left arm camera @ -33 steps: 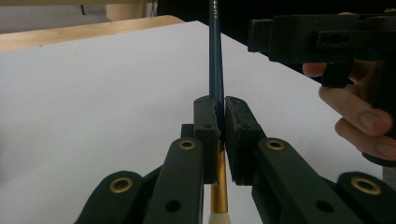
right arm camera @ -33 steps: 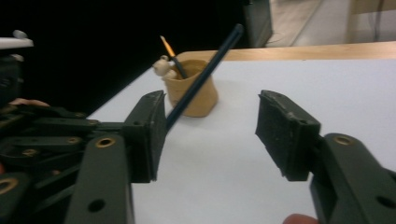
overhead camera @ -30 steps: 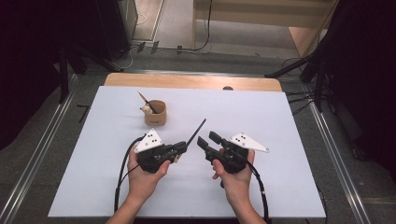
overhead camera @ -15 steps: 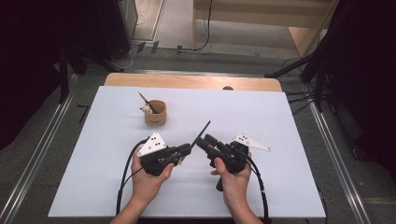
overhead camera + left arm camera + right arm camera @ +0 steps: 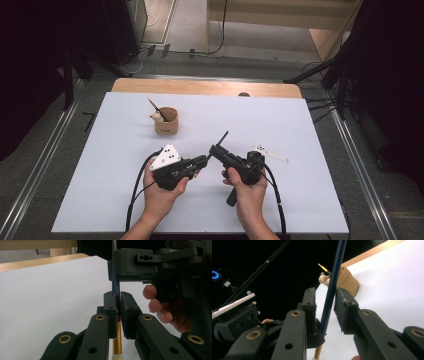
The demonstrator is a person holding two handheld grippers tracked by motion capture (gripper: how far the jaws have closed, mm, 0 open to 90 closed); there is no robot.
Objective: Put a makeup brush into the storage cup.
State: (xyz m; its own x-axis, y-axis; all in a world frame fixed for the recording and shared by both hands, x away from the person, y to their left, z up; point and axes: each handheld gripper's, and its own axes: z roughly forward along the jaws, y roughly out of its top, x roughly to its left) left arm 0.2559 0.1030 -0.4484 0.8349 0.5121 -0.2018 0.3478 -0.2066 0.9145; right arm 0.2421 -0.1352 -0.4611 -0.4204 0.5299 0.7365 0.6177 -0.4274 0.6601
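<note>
Looks like a lab or recording setup. Dark curtains [image 5: 390,75] hang around the white table [image 5: 310,125], with metal floor rails [image 5: 45,155] and loose cables [image 5: 220,30] beside it.

no readable text, labels, brands, numbers or signs on anything in view

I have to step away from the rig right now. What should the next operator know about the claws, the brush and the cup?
Left claw: shut on the thin dark-handled paintbrush, bristles toward the camera.
Right claw: open, jaws on either side of the same handle, not yet clamped.
Small round tan cup: upright on the white table, far left of the hands, another brush already inside.
Done: brush lifted off the table.
Left: probably hand it to the right claw, then into the cup.
</note>
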